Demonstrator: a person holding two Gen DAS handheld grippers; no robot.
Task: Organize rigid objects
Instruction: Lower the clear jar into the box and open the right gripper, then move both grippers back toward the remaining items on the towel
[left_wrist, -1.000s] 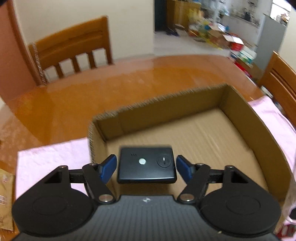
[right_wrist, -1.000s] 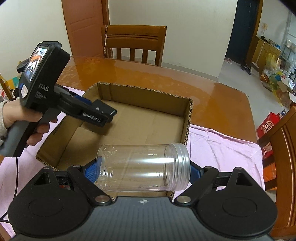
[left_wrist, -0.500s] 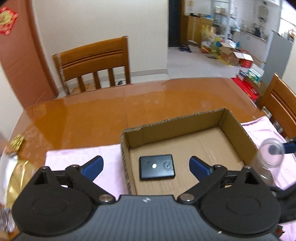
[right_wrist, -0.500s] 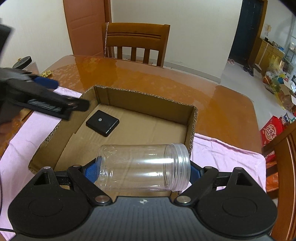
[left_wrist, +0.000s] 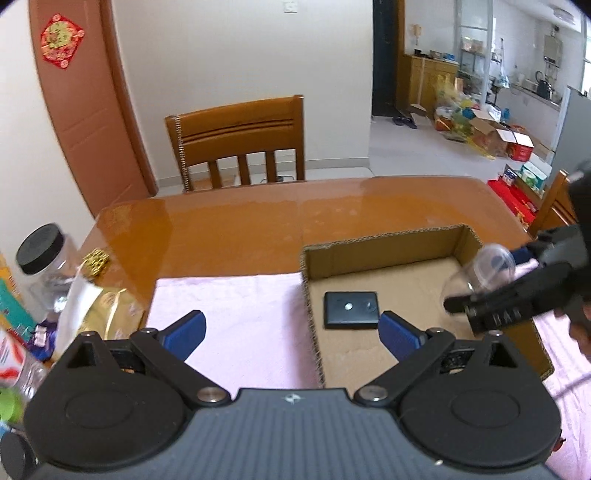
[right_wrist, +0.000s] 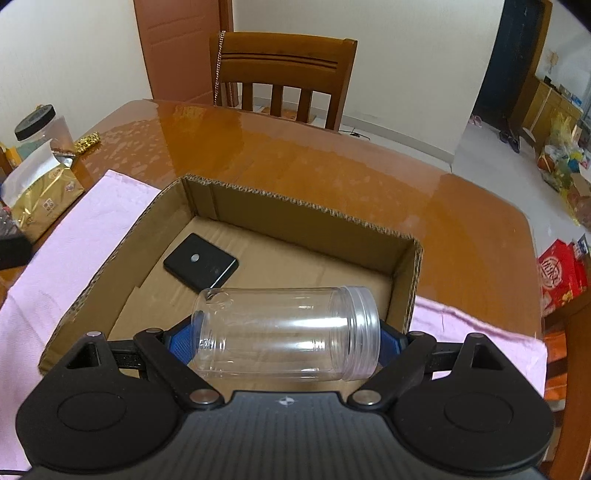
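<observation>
A shallow cardboard box (left_wrist: 388, 242) (right_wrist: 295, 210) lies on a pink cloth on the wooden table. A flat black device (left_wrist: 351, 309) (right_wrist: 201, 264) rests on the box floor near its left wall. My left gripper (left_wrist: 291, 332) stands open and empty, raised above the box's left wall. My right gripper (right_wrist: 288, 338) is shut on a clear lidless plastic jar (right_wrist: 286, 332) lying sideways between the pads, above the box's near side. In the left wrist view the jar (left_wrist: 484, 273) and right gripper (left_wrist: 524, 295) hover over the box's right wall.
At the table's left edge stand a black-lidded clear jar (left_wrist: 42, 258) (right_wrist: 40, 127), a gold packet (left_wrist: 110, 314) (right_wrist: 44, 199) and a gold chain (left_wrist: 94, 260). Wooden chairs (left_wrist: 236, 144) (right_wrist: 280, 77) stand behind the table. The pink cloth (left_wrist: 236, 317) spreads either side of the box.
My left gripper let go of the black device, opened wide and drew back up and to the left. The right gripper carried the jar over the box.
</observation>
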